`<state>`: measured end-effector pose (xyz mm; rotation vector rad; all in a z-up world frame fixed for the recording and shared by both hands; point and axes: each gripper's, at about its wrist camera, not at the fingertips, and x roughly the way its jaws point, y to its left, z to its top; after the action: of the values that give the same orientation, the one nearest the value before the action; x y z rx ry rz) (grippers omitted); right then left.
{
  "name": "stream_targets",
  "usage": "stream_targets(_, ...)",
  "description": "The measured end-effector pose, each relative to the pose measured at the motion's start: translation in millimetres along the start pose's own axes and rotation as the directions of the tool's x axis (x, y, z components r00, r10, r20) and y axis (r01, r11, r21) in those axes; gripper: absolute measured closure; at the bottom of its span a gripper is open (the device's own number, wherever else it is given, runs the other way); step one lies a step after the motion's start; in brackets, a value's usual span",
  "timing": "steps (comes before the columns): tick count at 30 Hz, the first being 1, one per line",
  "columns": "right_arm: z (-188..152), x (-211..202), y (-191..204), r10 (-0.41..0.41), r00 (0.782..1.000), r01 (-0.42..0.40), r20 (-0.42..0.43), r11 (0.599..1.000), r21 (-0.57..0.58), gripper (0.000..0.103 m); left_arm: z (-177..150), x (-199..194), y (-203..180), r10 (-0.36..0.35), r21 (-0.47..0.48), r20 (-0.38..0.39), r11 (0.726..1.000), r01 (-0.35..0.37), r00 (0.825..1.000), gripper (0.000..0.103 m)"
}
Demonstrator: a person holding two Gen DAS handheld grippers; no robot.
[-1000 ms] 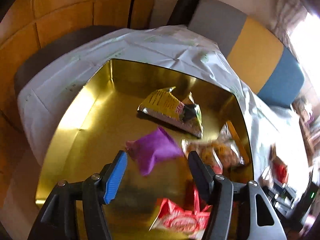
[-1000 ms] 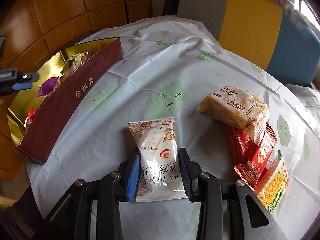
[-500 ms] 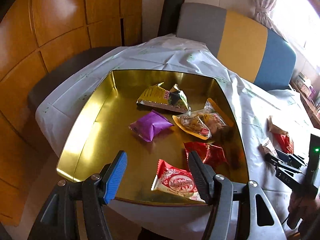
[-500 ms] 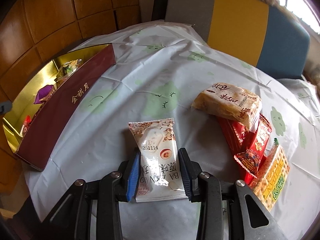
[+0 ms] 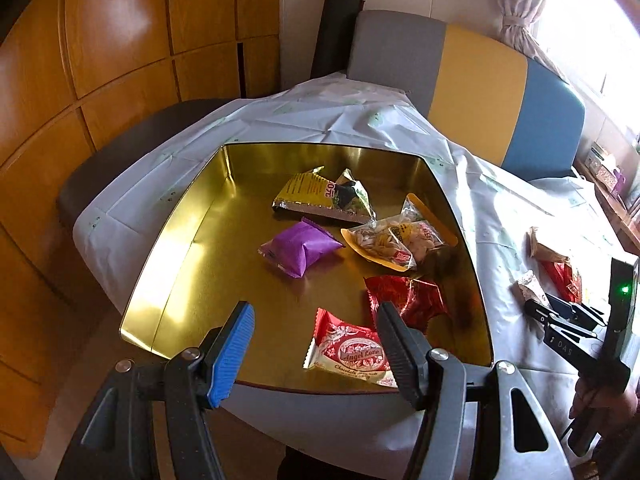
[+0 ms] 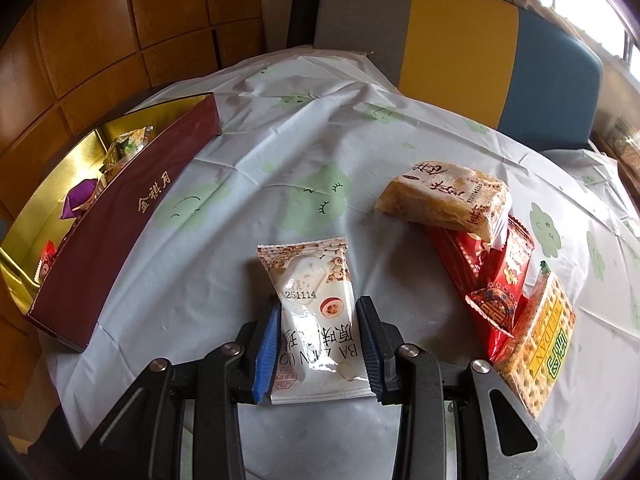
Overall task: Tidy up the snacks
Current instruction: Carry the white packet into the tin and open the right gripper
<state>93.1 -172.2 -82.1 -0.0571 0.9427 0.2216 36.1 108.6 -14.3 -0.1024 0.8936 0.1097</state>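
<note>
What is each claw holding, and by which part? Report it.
Left claw: nothing, open above the gold tin. Right claw: shut on the white snack packet, gripped across its lower half by both side edges.

Two wrist views sharing gold box (image 5: pixel 188 236)

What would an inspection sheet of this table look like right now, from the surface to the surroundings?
Surface: round table under a white tablecloth printed with green cloud faces.
Job's things: gold-lined box with maroon outer wall holds five packets, among them a purple packet and an Angel Love packet; a white packet, a tan cake packet, red packets and a cracker pack lie on the cloth.
Clutter: nothing seen.
Grippers: left gripper open and empty over the box's near edge; right gripper around the white packet, which lies on the cloth.
Cables: nothing seen.
Surroundings: grey, yellow and blue chair, wood panelling, curtain by a bright window.
</note>
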Motion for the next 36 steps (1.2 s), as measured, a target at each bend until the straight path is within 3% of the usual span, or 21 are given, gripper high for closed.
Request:
stream_targets(12,1,-3,4,-0.034,0.999,0.035,-0.03,0.999,0.038,0.067,-6,-1,6,-0.001,-0.01,-0.005,1.0,0.001,1.0,0.039)
stream_targets(19,8,-17,-3,0.003,0.999,0.003,-0.04,0.99,0.143,0.069,-6,-1,10,0.002,-0.016,-0.002,1.0,-0.002,1.0,0.039)
stream_targets(24,29,-45,12,0.101,0.995,-0.104,0.027,0.984,0.147,0.069,-5,-1,13,0.002,-0.026,0.001,1.0,-0.002,1.0,0.039)
stream_targets(30,57,-73,72,0.241,0.966,-0.244,0.091,0.97,0.021,0.069,-2,-2,28,0.022,-0.069,0.016,0.997,-0.021,1.0,0.039)
stream_targets(36,75,-62,146,0.35,0.936,-0.343,0.031,0.929,-0.136,0.068,-1,-3,46,0.055,-0.114,0.019,0.992,-0.053,0.998,0.039)
